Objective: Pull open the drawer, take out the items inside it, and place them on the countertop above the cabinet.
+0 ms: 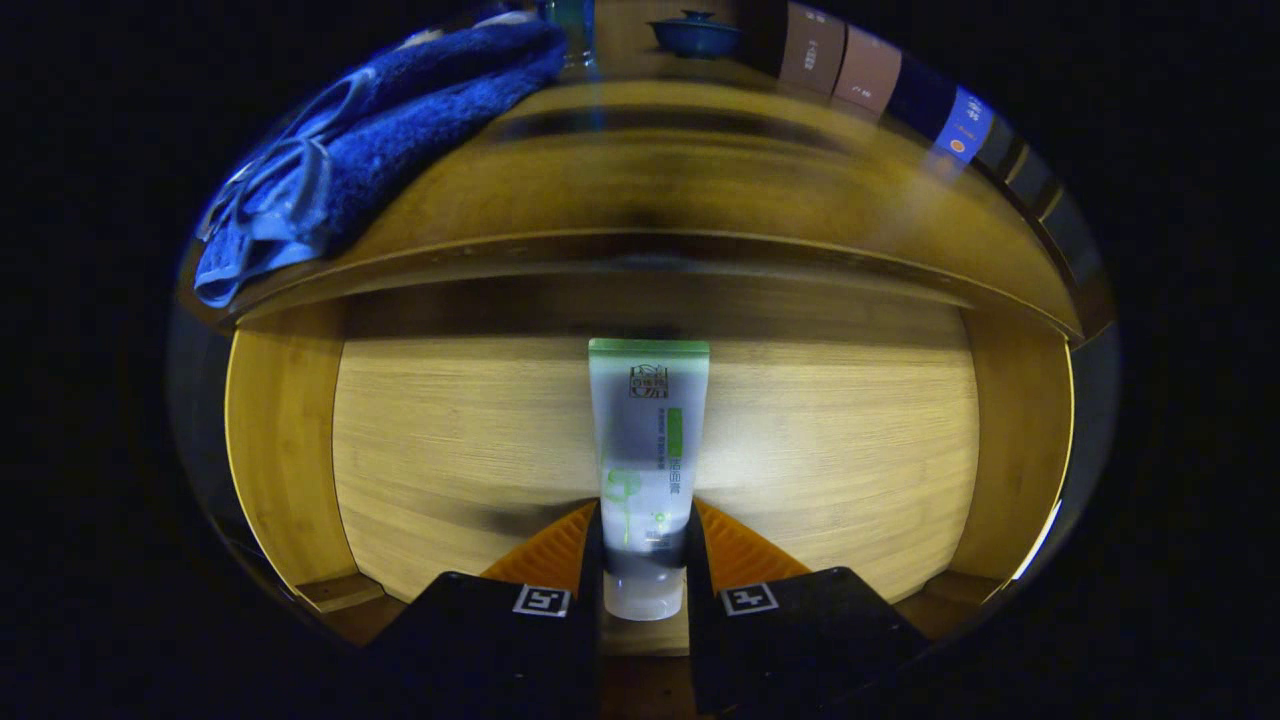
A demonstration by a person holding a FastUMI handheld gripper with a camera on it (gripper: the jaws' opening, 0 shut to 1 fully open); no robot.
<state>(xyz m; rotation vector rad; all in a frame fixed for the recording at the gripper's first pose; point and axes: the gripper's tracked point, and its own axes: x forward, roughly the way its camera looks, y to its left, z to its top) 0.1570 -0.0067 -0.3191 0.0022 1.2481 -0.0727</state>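
A white tube with a green end (647, 450) stands out ahead between my fingers, and my gripper (645, 545) is shut on its lower part, both fingers pressing its sides. Below and behind the tube lies the open wooden drawer (820, 460), its floor bare around the tube. Above the drawer runs the wooden countertop (700, 170) of the cabinet. I cannot tell whether the tube rests on the drawer floor or hangs just above it.
A folded blue towel (400, 130) lies on the countertop's left part, hanging over its front edge. A blue lidded bowl (695, 35) stands at the back, and several books or boxes (880, 80) line the back right. The drawer's side walls (285, 440) rise left and right.
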